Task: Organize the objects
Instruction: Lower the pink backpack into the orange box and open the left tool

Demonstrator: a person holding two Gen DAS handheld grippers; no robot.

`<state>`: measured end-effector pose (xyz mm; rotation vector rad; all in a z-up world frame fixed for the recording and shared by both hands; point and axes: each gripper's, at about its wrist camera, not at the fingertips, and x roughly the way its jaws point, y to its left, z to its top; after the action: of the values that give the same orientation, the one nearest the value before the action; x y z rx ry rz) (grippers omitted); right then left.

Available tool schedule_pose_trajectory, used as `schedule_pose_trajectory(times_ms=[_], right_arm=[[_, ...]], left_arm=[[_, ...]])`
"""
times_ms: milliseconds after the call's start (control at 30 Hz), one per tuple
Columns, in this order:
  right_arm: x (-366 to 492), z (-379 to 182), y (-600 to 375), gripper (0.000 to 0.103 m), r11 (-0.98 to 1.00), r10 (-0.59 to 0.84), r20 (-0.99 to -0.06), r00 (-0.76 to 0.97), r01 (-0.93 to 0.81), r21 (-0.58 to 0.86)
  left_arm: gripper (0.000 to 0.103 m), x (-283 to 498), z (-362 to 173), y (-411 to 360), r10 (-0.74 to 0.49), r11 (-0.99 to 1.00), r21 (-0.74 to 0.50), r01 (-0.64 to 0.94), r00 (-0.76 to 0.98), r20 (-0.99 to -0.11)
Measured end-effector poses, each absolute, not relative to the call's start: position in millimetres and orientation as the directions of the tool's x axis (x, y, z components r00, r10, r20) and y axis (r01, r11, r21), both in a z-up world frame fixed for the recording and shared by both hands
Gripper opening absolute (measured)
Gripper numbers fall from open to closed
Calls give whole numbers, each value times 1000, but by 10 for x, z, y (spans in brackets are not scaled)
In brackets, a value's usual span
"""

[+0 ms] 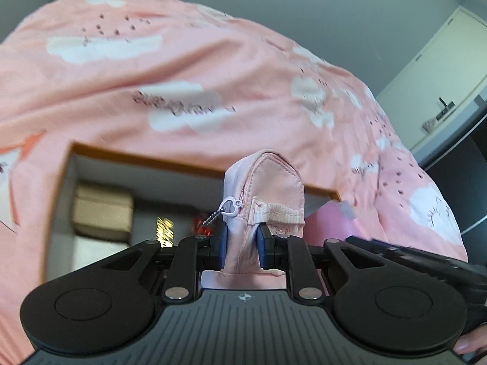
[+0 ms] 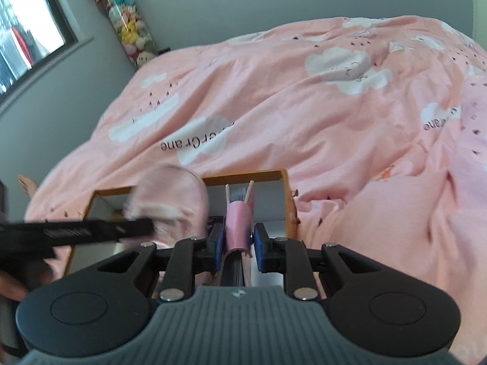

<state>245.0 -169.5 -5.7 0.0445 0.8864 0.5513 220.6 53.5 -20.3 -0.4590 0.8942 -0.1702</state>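
Observation:
My left gripper (image 1: 241,243) is shut on a small pink zip pouch (image 1: 264,188) with a heart-shaped puller, held upright over an open box with orange rim (image 1: 146,158) that lies on the bed. The pouch also shows blurred in the right wrist view (image 2: 173,194), with the left gripper's black body beside it. My right gripper (image 2: 236,240) is shut on a pink notebook (image 2: 239,219), held on edge over the same box (image 2: 243,174). In the box lie a beige case (image 1: 103,210) and small shiny items, blurred.
The box rests on a pink duvet with white clouds (image 2: 304,106). A grey wall, a window (image 2: 27,30) and a tube of plush toys (image 2: 127,27) stand behind the bed. A white cabinet (image 1: 441,76) is at the right.

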Motion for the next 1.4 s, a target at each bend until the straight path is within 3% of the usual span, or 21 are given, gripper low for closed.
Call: schedule_pose_trajectory(times_ms=[333,600,1133,1233,1267,1300,1400], right_arm=[[2684,-481,-1195,22,886,396,-797,457,-420,199],[2830,-689,-1125,22,898,398,-828,395,-353,263],[2660,-659,-869,25,802,231,-844,484,-586,-117],[2606,-646,-875,32,757,228,-844,486,-633,-161],[2592,-642,-875,46,745,218,-839,499,-640,-187],[2582,-634,-885,49,737,210,-832,513,-642,-210],[2582,-610,-941,47,703,222,-844,488,-680,-208]], left_arm=[[22,2211,-265,691,-328,890,-455,-43,633,-701],[22,2253,-312,713,-343,886,-462,-29,629,-697],[22,2255,-328,707,-358,884,-467,-15,621,-697],[22,2257,-326,688,-361,886,-463,-5,618,-698],[22,2257,-325,681,-362,887,-462,-3,618,-698],[22,2259,-323,676,-362,887,-461,-2,617,-699],[22,2258,-316,668,-364,888,-460,3,617,-698]])
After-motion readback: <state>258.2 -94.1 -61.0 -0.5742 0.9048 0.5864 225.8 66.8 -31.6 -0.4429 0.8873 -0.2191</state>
